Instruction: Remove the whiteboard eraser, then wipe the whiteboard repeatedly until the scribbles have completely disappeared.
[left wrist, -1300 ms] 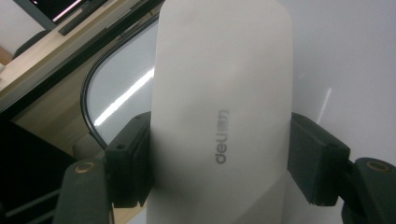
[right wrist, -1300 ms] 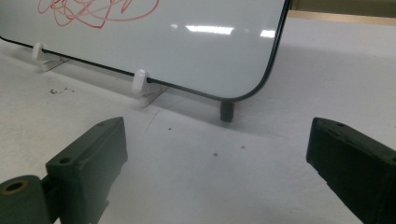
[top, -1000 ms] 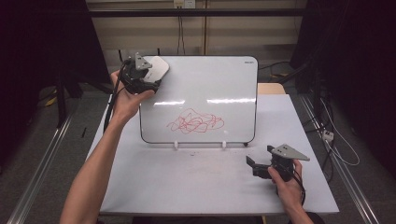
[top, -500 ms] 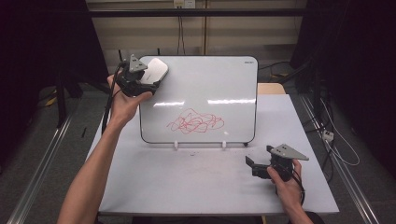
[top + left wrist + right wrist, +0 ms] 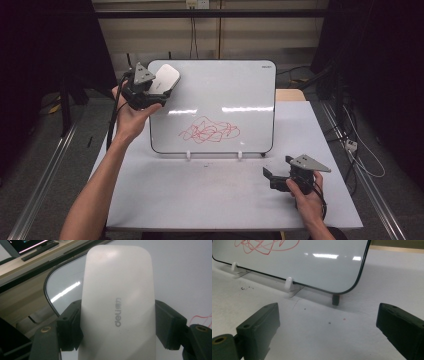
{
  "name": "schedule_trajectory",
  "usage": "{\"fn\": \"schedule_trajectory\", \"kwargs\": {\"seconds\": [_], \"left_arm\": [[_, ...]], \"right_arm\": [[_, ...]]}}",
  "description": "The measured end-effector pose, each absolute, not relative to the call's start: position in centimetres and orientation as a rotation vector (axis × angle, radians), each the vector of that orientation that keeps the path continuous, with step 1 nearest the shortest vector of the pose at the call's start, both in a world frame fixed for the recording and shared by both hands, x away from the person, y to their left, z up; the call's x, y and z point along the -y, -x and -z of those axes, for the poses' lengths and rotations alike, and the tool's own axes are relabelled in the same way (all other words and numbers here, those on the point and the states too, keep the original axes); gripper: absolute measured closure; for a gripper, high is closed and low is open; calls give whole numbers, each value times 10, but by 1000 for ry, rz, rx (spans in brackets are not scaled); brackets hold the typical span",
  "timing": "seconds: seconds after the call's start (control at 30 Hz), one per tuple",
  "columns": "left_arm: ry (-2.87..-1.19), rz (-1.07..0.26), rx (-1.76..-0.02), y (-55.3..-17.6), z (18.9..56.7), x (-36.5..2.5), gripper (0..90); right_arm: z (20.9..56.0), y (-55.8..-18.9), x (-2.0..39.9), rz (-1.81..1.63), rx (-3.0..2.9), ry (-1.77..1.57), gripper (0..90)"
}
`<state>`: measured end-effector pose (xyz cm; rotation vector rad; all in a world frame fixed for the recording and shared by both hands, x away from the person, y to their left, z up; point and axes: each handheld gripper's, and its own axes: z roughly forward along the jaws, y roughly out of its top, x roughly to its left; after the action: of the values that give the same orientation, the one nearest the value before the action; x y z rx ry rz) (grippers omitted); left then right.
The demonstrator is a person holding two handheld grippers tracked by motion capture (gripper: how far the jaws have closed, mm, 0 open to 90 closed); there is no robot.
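I hold the eraser [image 5: 117, 305] clamped between the jaws of my left claw [image 5: 150, 92], pinched across its narrow sides so its broad face is free to meet the whiteboard [image 5: 240, 85]. Right now the eraser sits up at the board's top left corner, over clean white surface, well apart from the red scribble [image 5: 209, 131] near the lower middle. I judge that scribble is what I mean to wipe, so the eraser has to come down and across. The board leans on small white clips [image 5: 289, 282] on the table [image 5: 200, 200], tilted back, which is why I carry the eraser angled to match. My right claw [image 5: 274, 177] rests on the table near the board's lower right corner, jaws spread and empty, out of the way.
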<state>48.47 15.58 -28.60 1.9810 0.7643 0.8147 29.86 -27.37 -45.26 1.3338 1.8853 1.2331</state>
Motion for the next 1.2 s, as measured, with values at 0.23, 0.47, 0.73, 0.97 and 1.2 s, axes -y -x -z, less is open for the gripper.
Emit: {"fn": "schedule_trajectory", "kwargs": {"seconds": [0.23, 0.47, 0.73, 0.97, 1.2], "left_arm": [[-1960, -806, -764, -473, 292, -158, 310], [-1946, -801, -746, -457, 296, -157, 309], [-1925, -778, -729, -450, 299, -158, 310], [-1952, -761, -749, -442, 312, -158, 310], [-1994, -765, -737, -435, 328, -150, 310]], "right_arm": [[452, -297, 275, -1237, -1883, -1333, 50], [452, -297, 274, -1233, -1886, -1335, 50], [453, -300, 273, -1222, -1883, -1352, 50], [453, -300, 273, -1221, -1882, -1354, 50], [453, -300, 273, -1217, -1889, -1340, 51]]}}
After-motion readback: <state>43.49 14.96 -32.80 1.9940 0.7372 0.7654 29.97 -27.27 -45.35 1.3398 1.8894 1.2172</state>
